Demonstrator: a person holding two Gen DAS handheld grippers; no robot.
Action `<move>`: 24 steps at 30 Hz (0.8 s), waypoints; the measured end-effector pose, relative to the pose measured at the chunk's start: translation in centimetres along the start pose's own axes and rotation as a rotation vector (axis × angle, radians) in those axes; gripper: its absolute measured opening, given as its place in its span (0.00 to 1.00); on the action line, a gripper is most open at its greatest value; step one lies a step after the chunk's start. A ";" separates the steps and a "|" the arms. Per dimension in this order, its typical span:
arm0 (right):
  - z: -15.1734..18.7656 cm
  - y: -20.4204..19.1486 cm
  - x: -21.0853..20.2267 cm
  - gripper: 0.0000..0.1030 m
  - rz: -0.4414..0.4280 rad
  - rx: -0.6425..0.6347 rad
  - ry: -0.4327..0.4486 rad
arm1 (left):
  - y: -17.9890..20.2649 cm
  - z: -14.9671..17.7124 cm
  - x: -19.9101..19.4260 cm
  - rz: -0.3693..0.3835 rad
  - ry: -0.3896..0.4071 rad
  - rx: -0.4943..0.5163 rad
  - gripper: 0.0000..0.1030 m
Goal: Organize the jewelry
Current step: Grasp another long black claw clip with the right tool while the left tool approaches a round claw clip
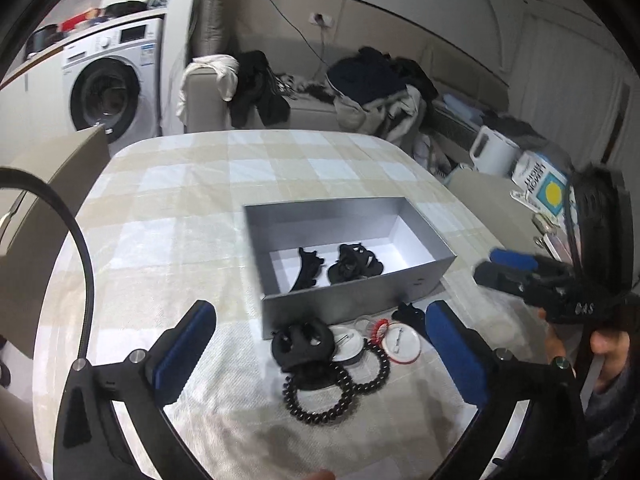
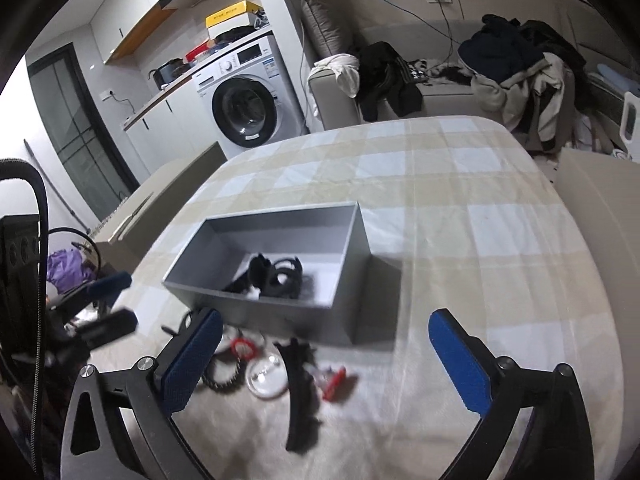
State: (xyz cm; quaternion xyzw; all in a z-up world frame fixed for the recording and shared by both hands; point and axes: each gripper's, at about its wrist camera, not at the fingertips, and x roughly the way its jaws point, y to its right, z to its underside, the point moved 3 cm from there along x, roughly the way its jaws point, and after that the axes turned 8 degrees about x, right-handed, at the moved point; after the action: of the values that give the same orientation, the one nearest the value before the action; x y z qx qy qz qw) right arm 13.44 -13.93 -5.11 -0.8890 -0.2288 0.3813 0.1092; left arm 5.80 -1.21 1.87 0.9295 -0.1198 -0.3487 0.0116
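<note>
A grey open box (image 1: 360, 296) sits on the checked tablecloth and holds two black hair clips (image 1: 352, 266). It also shows in the right wrist view (image 2: 256, 308). In front of it lie a black claw clip (image 1: 302, 344), black spiral hair ties (image 1: 320, 396), white round badges (image 1: 401, 344) and a red piece (image 1: 378, 326). My left gripper (image 1: 320, 352) is open and empty just above this pile. My right gripper (image 2: 326, 354) is open and empty above a long black clip (image 2: 300, 396), a badge (image 2: 266, 378) and a red item (image 2: 334, 386).
The table (image 2: 480, 216) is covered by a beige checked cloth. A sofa with piled clothes (image 1: 376, 84) stands behind it, a washing machine (image 1: 108, 88) at the far left. A white kettle (image 1: 494, 152) and a box sit to the right.
</note>
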 end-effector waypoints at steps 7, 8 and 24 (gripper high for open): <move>3.1 0.5 1.0 1.00 -0.013 0.003 -0.087 | -1.1 2.7 1.3 -0.043 -0.036 -0.069 0.99; 3.4 0.4 1.0 1.00 -0.014 -0.001 -0.091 | -1.1 3.0 1.3 -0.049 -0.041 -0.070 0.99; 5.5 -0.6 2.4 0.53 -0.154 0.003 -0.199 | -0.9 4.5 1.7 -0.072 -0.082 -0.039 0.99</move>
State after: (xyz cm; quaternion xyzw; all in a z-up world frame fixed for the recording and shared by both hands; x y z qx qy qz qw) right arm 10.67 -12.13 -10.17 -0.8263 -0.3056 0.4587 0.1161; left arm 4.27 -0.46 -2.73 0.9176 -0.0801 -0.3891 0.0120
